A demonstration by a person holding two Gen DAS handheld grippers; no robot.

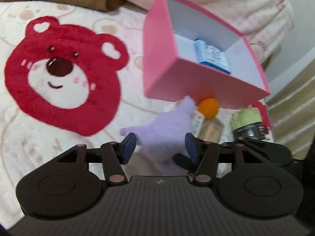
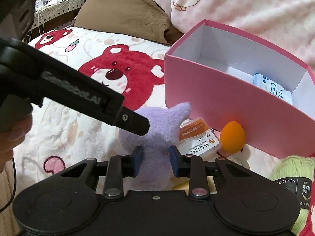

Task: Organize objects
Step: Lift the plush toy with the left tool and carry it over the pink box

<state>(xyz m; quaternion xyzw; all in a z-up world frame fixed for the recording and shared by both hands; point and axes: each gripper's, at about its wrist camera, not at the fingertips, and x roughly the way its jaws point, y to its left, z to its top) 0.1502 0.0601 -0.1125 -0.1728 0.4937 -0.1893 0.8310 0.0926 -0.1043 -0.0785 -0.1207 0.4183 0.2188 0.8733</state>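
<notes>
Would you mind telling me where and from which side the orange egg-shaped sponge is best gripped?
Grip the orange sponge across its wide middle, coming from above and the near side. The pink box wall stands right behind it and the dental card lies at its left, so other approaches look blocked.

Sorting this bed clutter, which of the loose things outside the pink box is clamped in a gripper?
The purple plush toy: the right gripper pinches it, while the orange egg-shaped sponge, card and green yarn lie free.
</notes>
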